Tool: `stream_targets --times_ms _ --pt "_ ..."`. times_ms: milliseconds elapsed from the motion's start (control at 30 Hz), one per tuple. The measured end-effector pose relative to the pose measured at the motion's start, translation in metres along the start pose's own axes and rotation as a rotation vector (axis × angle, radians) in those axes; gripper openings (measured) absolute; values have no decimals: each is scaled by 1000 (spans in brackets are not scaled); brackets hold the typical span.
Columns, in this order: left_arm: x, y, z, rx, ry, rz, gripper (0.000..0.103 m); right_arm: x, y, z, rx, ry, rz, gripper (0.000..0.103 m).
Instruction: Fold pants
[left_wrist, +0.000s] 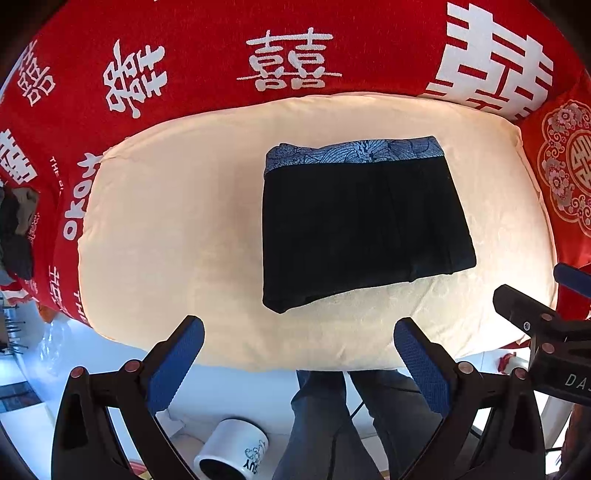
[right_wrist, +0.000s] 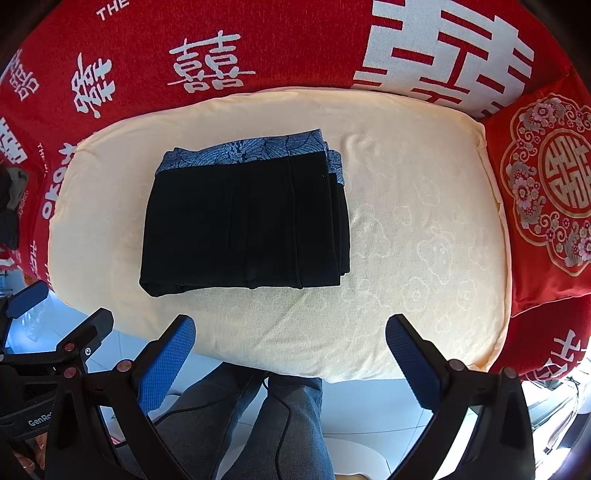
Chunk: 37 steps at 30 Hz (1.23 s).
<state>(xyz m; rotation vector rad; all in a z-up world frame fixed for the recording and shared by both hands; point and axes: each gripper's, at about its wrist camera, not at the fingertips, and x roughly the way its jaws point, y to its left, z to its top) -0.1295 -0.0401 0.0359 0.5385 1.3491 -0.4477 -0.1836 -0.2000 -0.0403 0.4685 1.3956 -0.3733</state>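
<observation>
The black pants (left_wrist: 362, 225) lie folded into a compact rectangle on a cream cushion (left_wrist: 177, 229), with a blue patterned waistband along the far edge. They also show in the right wrist view (right_wrist: 243, 225) on the cushion (right_wrist: 424, 229). My left gripper (left_wrist: 299, 332) is open and empty, held above the cushion's near edge, short of the pants. My right gripper (right_wrist: 290, 328) is open and empty, also at the near edge, to the right of the pants. Each gripper shows at the edge of the other's view.
A red blanket (left_wrist: 207, 40) with white characters lies under and behind the cushion. A red embroidered pillow (right_wrist: 546, 199) sits at the right. A dark clothes pile (left_wrist: 16, 229) lies at the far left. A white cup (left_wrist: 229, 450) and the person's legs (left_wrist: 332, 424) are below.
</observation>
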Motion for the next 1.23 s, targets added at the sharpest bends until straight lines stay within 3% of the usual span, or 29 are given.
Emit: stream_targets --times_ms 1233 --pt "3 -5 1 -26 8 -7 103 4 -4 8 -12 1 2 103"
